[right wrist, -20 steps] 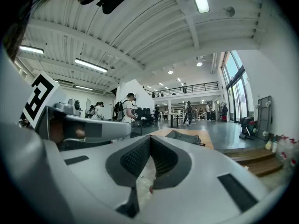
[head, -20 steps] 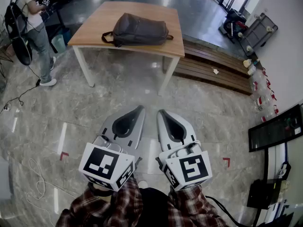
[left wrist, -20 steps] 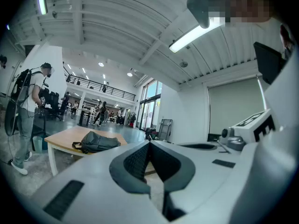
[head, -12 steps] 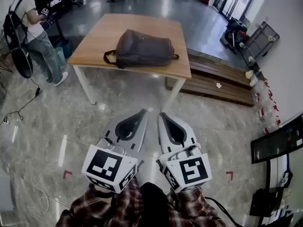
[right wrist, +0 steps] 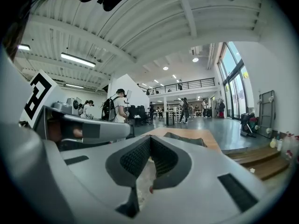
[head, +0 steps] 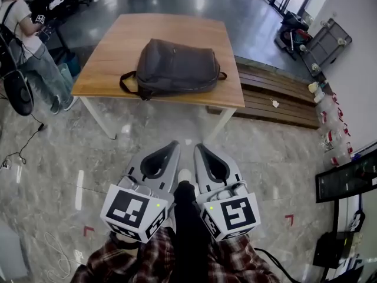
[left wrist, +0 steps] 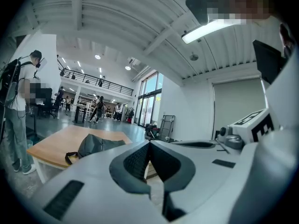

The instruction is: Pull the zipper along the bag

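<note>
Holding left gripper (head: 174, 144) and right gripper (head: 198, 148) side by side, well short of the table (head: 106, 63), both pressed together, empty. On the table, bag (head: 177, 66), untouched.

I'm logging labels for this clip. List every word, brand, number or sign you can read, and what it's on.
No readable text anywhere.
Backpack: no logo or label shows.
Left gripper and right gripper: only black-and-white square markers, not letters.
</note>
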